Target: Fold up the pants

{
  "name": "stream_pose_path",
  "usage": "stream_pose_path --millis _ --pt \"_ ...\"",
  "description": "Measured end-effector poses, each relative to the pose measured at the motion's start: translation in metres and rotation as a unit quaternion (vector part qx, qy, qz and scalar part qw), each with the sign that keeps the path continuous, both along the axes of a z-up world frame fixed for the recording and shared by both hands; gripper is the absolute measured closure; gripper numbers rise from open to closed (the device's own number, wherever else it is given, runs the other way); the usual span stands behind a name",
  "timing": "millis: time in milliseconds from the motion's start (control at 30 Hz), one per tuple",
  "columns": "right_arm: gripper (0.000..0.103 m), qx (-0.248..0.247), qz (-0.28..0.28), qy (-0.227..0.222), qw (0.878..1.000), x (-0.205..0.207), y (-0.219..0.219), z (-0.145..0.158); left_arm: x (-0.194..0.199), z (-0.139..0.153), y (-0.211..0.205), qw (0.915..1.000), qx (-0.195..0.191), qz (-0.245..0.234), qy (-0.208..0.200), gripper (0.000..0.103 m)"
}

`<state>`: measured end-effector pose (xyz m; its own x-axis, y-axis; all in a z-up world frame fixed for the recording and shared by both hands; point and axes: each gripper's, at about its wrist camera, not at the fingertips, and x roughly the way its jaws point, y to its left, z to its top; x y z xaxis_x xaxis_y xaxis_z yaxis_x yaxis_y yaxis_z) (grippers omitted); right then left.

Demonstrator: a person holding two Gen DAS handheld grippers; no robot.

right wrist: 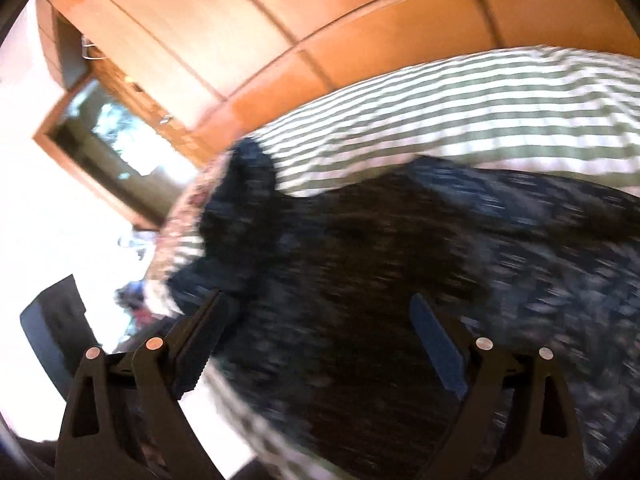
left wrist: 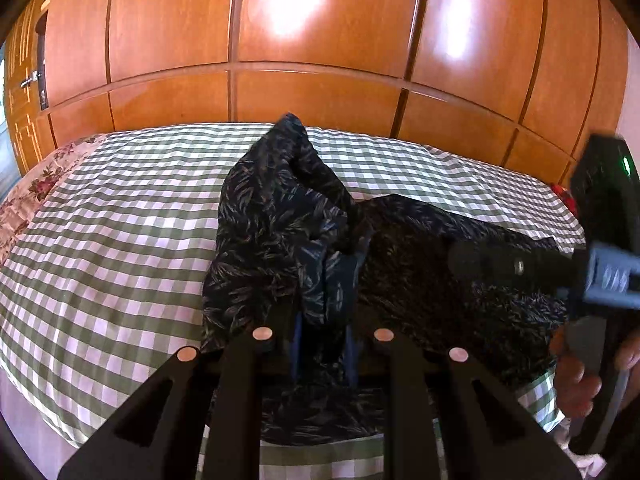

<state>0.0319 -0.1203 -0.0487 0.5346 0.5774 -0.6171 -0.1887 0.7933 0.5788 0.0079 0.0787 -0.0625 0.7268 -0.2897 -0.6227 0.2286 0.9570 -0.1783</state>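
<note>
Dark leaf-print pants (left wrist: 288, 216) bunched mid-bed on checked bedspread (left wrist: 100, 216), one end lifted. Left gripper (left wrist: 322, 340) clamped on fabric fold. Right gripper (right wrist: 320, 344) spread wide above cloth, gripping nothing. Risks: thin pinch slipping under hanging weight; bunched leg dragging, folding crooked; right missing hem in blur.

The dark navy fabric pants with a pale leaf print (left wrist: 280, 216) lie crumpled mid-bed (left wrist: 100, 208). One bunched part is lifted; the rest spreads flat toward the bed's right edge.

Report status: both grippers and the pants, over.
Left gripper shut on pants, fold lifted. Right gripper open above the pants, holding nothing. Pants on checked bedspread. Nothing in the way.
</note>
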Motion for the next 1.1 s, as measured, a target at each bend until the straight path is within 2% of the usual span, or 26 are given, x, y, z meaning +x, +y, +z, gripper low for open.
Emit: stream_pose_path --millis 200,333,400,467,500,567,633,733,833,867,900,1000,1067,1100 --pt "0.012 0.036 0.052 0.033 0.997 0.046 0.041 0.0 -0.001 0.0 -0.002 1.0 0.002 -0.004 -0.001 0.088" --pt "0.012 0.066 0.046 0.079 0.994 0.074 0.054 -0.016 -0.002 0.0 -0.002 1.0 0.001 -0.004 -0.002 0.088" --pt "0.024 0.073 0.047 0.086 0.993 0.082 0.06 -0.019 -0.002 0.0 -0.001 1.0 0.0 -0.004 -0.002 0.088" --pt "0.051 0.063 0.06 0.082 0.993 0.084 0.071 -0.018 -0.001 -0.001 -0.001 1.0 -0.002 -0.006 0.0 0.088" --pt "0.056 0.051 0.066 0.076 0.994 0.084 0.076 -0.017 0.0 -0.002 -0.001 1.0 -0.003 -0.007 0.001 0.088" --pt "0.077 0.029 0.072 0.067 0.995 0.083 0.085 -0.014 0.0 -0.003 -0.002 1.0 -0.001 -0.007 0.002 0.088" --pt "0.089 0.014 0.067 0.058 0.996 0.083 0.09 -0.011 0.0 -0.005 -0.003 1.0 0.002 -0.005 0.003 0.088" --pt "0.091 -0.008 0.068 0.043 0.997 0.082 0.097 -0.006 0.001 -0.004 0.0 1.0 -0.007 -0.005 0.005 0.086" --pt "0.091 -0.015 0.07 0.026 0.997 0.079 0.101 0.006 -0.005 0.0 0.006 0.9993 -0.031 -0.021 0.002 0.066" --pt "0.092 -0.014 0.071 0.017 0.997 0.073 0.099 0.013 -0.011 0.004 0.012 0.9982 -0.05 -0.034 -0.004 0.054" --pt "0.092 -0.013 0.072 0.011 0.997 0.073 0.098 0.017 -0.015 0.008 0.019 0.9965 -0.072 -0.042 -0.007 0.048" --pt "0.091 -0.009 0.073 -0.003 0.997 0.07 0.089 0.034 -0.027 0.015 0.057 0.9856 -0.161 -0.05 -0.007 0.047" --pt "0.091 -0.007 0.072 -0.011 0.997 0.066 0.08 0.044 -0.027 0.013 0.087 0.9792 -0.203 -0.012 0.002 0.044" --pt "0.091 -0.007 0.072 -0.015 0.997 0.063 0.078 0.048 -0.024 0.009 0.1 0.9775 -0.21 0.011 0.015 0.044"
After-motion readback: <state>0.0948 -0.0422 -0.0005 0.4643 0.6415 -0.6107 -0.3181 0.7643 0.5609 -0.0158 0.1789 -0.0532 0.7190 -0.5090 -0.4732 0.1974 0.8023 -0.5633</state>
